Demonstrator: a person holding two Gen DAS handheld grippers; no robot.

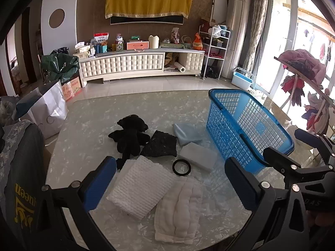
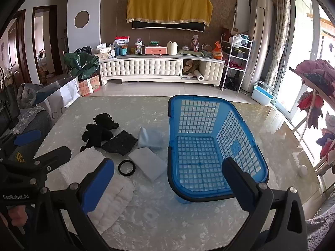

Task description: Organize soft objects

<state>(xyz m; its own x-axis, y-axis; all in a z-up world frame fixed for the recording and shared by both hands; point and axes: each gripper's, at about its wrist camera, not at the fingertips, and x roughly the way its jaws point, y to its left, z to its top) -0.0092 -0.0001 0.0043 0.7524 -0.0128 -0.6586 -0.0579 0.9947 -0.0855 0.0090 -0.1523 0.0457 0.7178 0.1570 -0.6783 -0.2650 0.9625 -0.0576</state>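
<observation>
Both hand-held grippers hang over the marbled bench (image 1: 88,146), the left hand-held gripper (image 1: 169,179) and right hand-held gripper (image 2: 167,179) each with jaws wide apart and nothing between them. "GenRobot.AI" reads on the left tool's body in the right view. The quilted white cloth (image 1: 178,209) is partly hidden there. Farther off lie the waffle-weave white towel (image 1: 138,184), black ring (image 1: 181,167), black plush toy (image 1: 129,136) and empty blue plastic lattice basket (image 2: 240,146).

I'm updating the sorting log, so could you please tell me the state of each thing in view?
Blue basket: upright, empty.
Black plush toy: lying on table, untouched.
White waffle cloth: folded flat.
White quilted cloth: flat, nearest edge.
Light blue cloth: folded.
Black ring: flat on table.
Left gripper: jaws open, empty.
Right gripper: jaws open, empty.
</observation>
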